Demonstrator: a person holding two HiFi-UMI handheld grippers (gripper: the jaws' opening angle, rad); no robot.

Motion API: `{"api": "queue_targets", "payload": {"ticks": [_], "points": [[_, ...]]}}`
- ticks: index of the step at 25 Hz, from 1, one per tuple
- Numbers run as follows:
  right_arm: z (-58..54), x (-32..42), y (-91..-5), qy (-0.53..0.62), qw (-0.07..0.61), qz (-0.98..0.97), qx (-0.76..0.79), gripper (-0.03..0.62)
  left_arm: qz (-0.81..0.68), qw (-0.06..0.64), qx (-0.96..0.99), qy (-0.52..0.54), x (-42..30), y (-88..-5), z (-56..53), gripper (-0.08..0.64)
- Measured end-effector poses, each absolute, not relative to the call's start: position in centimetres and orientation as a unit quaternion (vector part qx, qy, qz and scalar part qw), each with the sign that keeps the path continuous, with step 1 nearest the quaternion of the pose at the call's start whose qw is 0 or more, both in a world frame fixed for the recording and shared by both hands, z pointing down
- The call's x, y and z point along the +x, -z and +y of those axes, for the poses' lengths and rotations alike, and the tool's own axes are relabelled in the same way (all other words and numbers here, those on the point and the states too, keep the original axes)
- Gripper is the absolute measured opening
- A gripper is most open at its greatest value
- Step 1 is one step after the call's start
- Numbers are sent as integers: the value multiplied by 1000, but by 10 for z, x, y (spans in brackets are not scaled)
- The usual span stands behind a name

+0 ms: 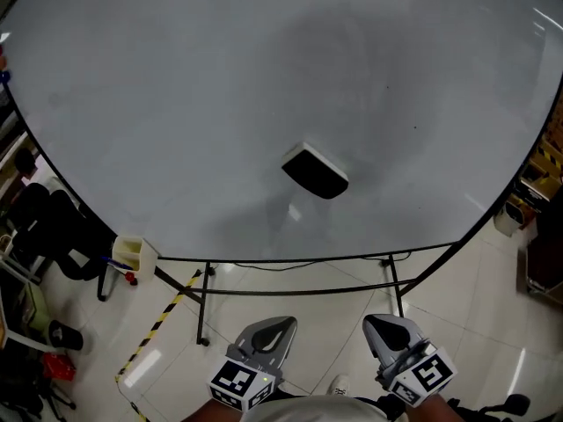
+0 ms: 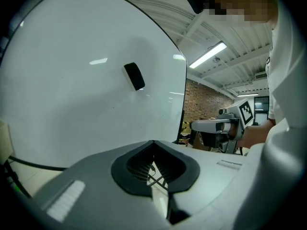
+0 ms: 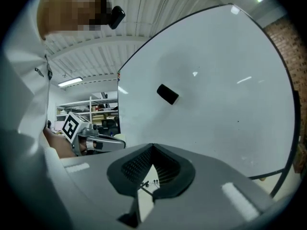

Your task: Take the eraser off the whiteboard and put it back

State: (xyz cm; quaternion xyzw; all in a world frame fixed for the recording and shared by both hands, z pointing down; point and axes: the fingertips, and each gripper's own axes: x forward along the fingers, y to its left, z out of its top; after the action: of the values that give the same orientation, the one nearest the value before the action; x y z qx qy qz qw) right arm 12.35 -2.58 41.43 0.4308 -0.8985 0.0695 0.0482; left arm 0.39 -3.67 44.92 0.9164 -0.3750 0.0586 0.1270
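Observation:
A black eraser (image 1: 315, 171) with a white backing sticks near the middle of the big whiteboard (image 1: 176, 104), tilted. It also shows in the left gripper view, eraser (image 2: 134, 75), and in the right gripper view, eraser (image 3: 167, 94). Both grippers hang low in front of the board, well short of it. My left gripper (image 1: 268, 332) has its jaw tips together with nothing between them, as the left gripper (image 2: 154, 142) shows close up. My right gripper (image 1: 387, 328) is likewise shut and empty, as the right gripper (image 3: 153, 145) shows in its own view.
The board stands on a black metal stand (image 1: 204, 306) over a tiled floor. A small white box (image 1: 134, 252) hangs at its lower left corner. Yellow-black tape (image 1: 158, 323) runs across the floor. Black chairs (image 1: 53, 227) crowd the left; shelves and clutter (image 1: 541, 192) sit at right.

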Motion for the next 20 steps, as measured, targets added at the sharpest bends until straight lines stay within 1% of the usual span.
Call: {"api": "queue_targets", "payload": {"ticks": [5, 9, 20], "points": [[-5, 141, -417, -66, 52, -921, 381, 2, -422, 127, 896, -59, 25, -449, -3, 17], [8, 150, -422, -57, 62, -929, 361, 2, -432, 119, 891, -71, 37, -453, 20, 17], [19, 145, -413, -56, 38, -905, 419, 2, -385, 117, 911, -87, 20, -450, 20, 17]]}}
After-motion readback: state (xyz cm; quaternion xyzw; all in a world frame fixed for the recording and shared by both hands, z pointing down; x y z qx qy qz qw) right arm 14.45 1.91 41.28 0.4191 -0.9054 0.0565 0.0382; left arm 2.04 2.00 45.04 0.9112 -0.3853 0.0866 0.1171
